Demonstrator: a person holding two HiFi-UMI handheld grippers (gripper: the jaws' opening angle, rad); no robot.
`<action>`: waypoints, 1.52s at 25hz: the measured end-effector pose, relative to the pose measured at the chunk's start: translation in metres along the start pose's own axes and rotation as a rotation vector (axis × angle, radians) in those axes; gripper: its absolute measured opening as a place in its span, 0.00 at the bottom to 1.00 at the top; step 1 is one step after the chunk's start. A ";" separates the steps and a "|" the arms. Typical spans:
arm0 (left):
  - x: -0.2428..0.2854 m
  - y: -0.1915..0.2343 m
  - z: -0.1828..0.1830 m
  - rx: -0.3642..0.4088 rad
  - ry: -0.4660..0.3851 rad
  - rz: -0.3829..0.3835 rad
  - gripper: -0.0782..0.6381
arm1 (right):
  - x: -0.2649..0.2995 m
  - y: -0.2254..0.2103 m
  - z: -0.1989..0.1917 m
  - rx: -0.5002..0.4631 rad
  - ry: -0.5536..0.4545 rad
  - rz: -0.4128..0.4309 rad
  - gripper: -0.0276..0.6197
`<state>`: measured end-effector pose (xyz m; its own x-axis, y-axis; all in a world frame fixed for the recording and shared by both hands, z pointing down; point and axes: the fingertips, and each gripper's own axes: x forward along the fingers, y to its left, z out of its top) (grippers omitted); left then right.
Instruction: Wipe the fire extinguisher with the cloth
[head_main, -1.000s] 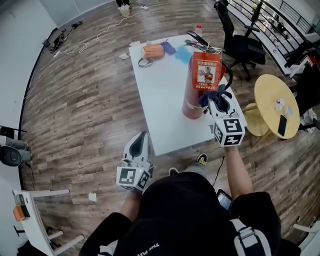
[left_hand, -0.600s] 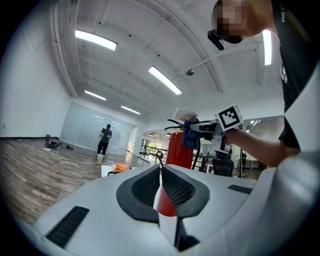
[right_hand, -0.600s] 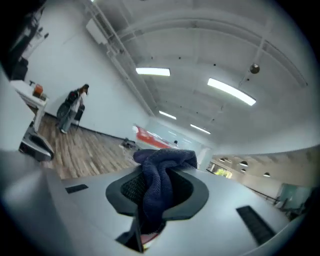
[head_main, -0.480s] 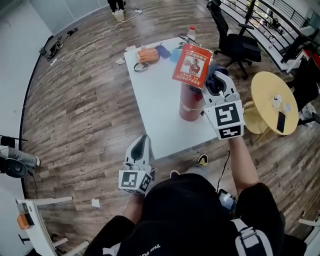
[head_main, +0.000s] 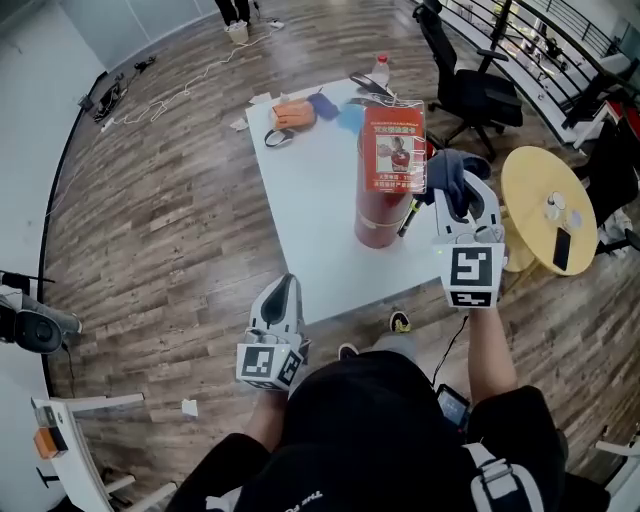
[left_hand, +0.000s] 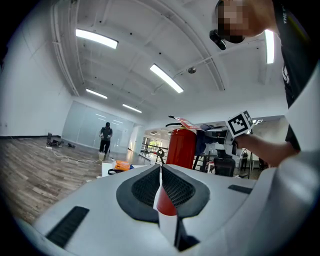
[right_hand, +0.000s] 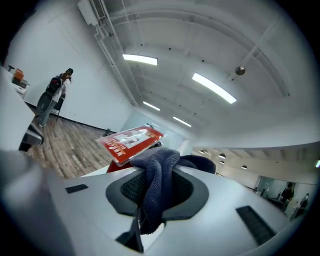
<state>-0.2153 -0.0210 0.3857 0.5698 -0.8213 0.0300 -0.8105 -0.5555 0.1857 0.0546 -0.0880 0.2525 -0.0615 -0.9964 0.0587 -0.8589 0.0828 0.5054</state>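
A red fire extinguisher (head_main: 383, 200) stands upright on the white table (head_main: 305, 210), and a red printed tag (head_main: 398, 150) hangs at its top. My right gripper (head_main: 456, 185) is just right of the extinguisher's upper part, shut on a dark blue cloth (head_main: 446, 170). In the right gripper view the cloth (right_hand: 155, 182) bunches between the jaws, with the tag (right_hand: 131, 142) just beyond it. My left gripper (head_main: 284, 290) hovers off the table's near edge, shut and empty. The left gripper view shows its jaws (left_hand: 161, 172) closed and the extinguisher (left_hand: 181, 147) ahead.
An orange item (head_main: 296, 112), blue cloths and a bottle (head_main: 379, 68) lie at the table's far end. A round yellow table (head_main: 548, 208) and a black office chair (head_main: 465, 70) stand to the right. Cables trail on the wood floor; a person (left_hand: 105, 137) stands far off.
My right gripper has risen with the cloth along the extinguisher's right side and rolled; the tag swung and now hangs flat. The left gripper stayed put.
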 end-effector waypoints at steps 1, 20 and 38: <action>0.004 -0.002 -0.001 -0.001 0.003 -0.002 0.15 | 0.002 -0.013 0.007 0.002 -0.026 -0.009 0.17; 0.099 -0.051 -0.003 0.013 0.051 0.042 0.15 | 0.030 -0.023 -0.021 0.507 -0.150 0.707 0.18; 0.169 -0.097 -0.014 0.058 0.076 0.109 0.15 | 0.055 0.045 -0.158 0.387 -0.059 1.029 0.20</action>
<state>-0.0388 -0.1044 0.3867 0.4845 -0.8662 0.1219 -0.8735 -0.4718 0.1198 0.0930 -0.1361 0.4148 -0.8546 -0.4548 0.2505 -0.4837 0.8727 -0.0659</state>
